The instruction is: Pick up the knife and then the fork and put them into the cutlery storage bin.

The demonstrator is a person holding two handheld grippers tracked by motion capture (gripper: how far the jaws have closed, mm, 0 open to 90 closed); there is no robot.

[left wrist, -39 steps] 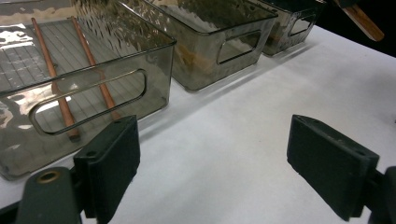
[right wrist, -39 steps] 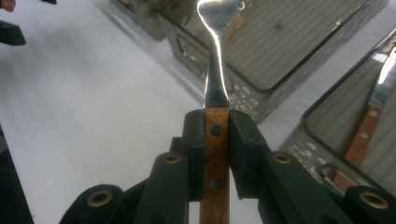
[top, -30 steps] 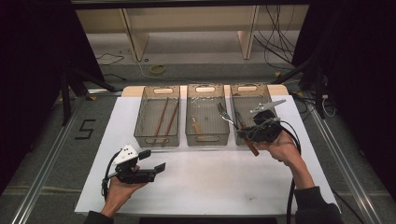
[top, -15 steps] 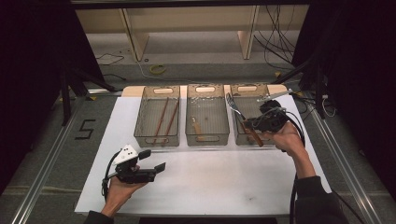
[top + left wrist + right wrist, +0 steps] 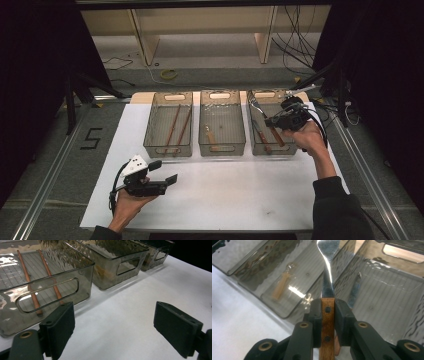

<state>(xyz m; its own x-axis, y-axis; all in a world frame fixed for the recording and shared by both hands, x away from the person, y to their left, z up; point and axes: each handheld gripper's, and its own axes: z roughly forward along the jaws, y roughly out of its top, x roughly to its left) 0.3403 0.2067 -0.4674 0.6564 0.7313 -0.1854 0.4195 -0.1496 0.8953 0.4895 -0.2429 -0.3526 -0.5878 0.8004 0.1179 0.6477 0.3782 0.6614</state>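
My right gripper (image 5: 278,120) hangs over the right clear bin (image 5: 265,94), shut on the wooden handle of a metal-headed utensil (image 5: 257,107). In the right gripper view its jaws (image 5: 327,303) clamp the brown handle (image 5: 327,315) and the shiny neck (image 5: 327,270) points away over the bin wall. My left gripper (image 5: 164,171) rests low over the white mat near the front left, open with nothing between its jaws (image 5: 115,322).
Three clear bins stand in a row at the back of the white mat (image 5: 240,190). The left bin (image 5: 168,150) holds two chopsticks (image 5: 175,127), the middle bin (image 5: 222,149) a wood-handled utensil (image 5: 210,136). Another utensil (image 5: 354,292) lies in the right bin.
My right gripper has carried the utensil away from me and a little rightward, further over the right bin. The left gripper has stayed put.
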